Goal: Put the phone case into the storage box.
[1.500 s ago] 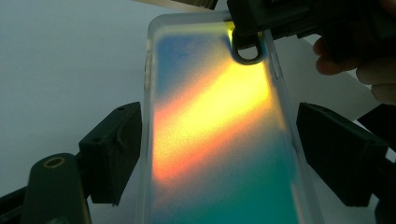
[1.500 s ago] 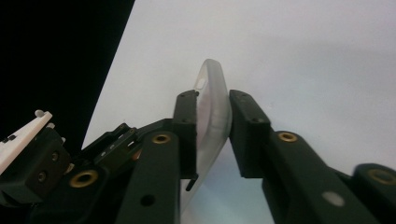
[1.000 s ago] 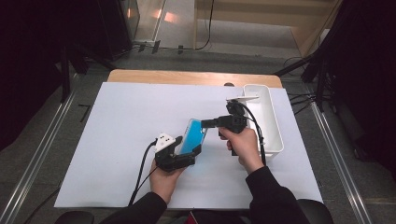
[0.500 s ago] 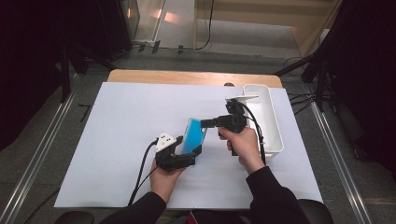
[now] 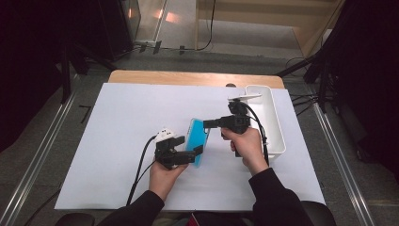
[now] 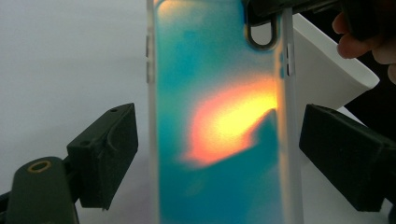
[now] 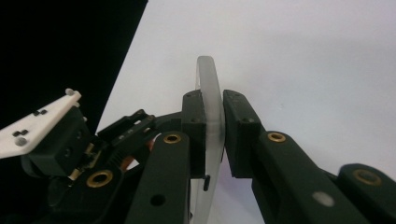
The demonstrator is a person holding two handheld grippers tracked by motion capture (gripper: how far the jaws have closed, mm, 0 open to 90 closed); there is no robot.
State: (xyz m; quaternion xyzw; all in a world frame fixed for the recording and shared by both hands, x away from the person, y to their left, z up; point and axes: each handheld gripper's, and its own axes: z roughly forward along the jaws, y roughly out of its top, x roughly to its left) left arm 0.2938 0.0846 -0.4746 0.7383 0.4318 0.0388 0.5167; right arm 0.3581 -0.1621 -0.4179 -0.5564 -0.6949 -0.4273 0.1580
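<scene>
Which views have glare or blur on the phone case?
Left gripper view: the phone case carries an orange-yellow glare patch and looks soft and out of focus. Right gripper view: its frosted edge is sharp between the right hand-held gripper pads. High view: mild warm reflection on the floor behind the table.

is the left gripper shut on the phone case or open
Open. In the left gripper view the pads stand clear of the phone case edges, having just opened; the right gripper is clamped on it.

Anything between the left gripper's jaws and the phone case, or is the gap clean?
Nothing visible. In the left gripper view the phone case stands between the left gripper's open pads with only bare gaps on each side. The right gripper pinches its far edge, away from those pads.
</scene>
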